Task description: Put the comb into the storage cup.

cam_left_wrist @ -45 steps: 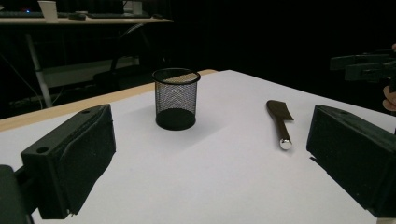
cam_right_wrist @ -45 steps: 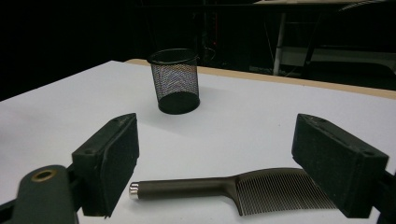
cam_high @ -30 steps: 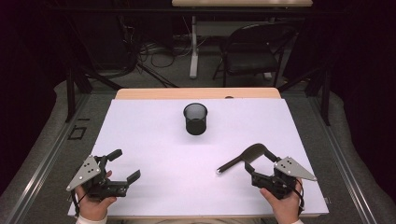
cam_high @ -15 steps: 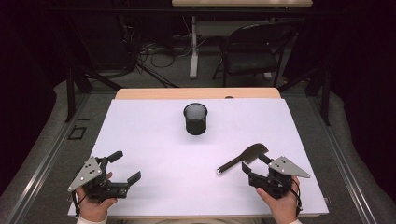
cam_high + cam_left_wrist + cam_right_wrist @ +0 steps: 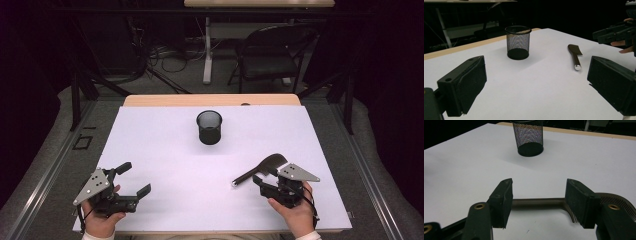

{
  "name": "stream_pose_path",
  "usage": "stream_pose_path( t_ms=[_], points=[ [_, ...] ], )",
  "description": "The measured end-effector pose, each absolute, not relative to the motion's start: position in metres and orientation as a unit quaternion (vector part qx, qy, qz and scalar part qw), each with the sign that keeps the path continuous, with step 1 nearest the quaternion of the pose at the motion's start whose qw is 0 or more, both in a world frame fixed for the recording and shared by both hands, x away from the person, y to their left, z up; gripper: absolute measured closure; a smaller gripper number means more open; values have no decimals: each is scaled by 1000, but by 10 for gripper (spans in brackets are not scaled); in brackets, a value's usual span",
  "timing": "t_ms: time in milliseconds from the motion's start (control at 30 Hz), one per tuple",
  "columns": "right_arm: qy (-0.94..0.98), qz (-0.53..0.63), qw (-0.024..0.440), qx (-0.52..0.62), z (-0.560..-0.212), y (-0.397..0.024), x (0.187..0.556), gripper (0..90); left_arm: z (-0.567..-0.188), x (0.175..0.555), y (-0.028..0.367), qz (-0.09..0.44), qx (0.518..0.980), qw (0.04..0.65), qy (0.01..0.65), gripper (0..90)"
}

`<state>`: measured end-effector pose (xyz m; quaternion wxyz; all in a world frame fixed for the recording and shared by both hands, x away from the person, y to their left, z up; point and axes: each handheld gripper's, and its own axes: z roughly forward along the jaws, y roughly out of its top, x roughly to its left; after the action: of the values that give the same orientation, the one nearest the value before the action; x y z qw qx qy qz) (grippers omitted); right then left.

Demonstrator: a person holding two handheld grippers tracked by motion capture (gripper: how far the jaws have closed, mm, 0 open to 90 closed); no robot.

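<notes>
A dark spatula [image 5: 255, 172] with a slotted blade lies flat on the white table [image 5: 165, 150], right of centre; the handle tip points left. My right gripper [image 5: 264, 176] sits low at the spatula. In the right gripper view its jaws have just been closing, and the spatula handle [image 5: 536, 203] crosses the gap between them. The right gripper [image 5: 539, 197] is open, its pads not pressing on the handle. My left gripper [image 5: 135, 178] rests open and empty at the near left. From the left gripper [image 5: 536, 82] I see the spatula [image 5: 574, 56] and the right gripper [image 5: 614, 32].
A black mesh cup [image 5: 209, 127] stands upright at the table's far middle, seen too as the cup [image 5: 518, 42] and the cup [image 5: 529, 138]. Beyond the table's wooden far edge [image 5: 210, 100] stands a dark chair [image 5: 270, 55] among cables on the floor.
The right gripper's jaws have drawn closer together and the gripper has edged slightly left along the spatula. The spatula, the cup and the left gripper have stayed put.
</notes>
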<state>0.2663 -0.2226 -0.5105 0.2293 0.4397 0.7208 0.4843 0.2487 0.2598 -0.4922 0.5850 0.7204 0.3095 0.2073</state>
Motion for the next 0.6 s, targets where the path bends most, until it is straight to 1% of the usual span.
stream_pose_path(
  t_ms=[333,400,533,600],
  points=[
    [725,471,203,460,-512,-211,276,431,-492,248,260,207,720,584,312,23],
    [730,464,204,458,-511,-208,278,436,-493,249,260,206,720,585,312,23],
    [741,448,204,457,-509,-204,282,475,-493,249,259,208,720,583,314,23],
    [743,446,194,460,-507,-202,285,500,-493,249,259,207,721,583,311,23]
  ],
)
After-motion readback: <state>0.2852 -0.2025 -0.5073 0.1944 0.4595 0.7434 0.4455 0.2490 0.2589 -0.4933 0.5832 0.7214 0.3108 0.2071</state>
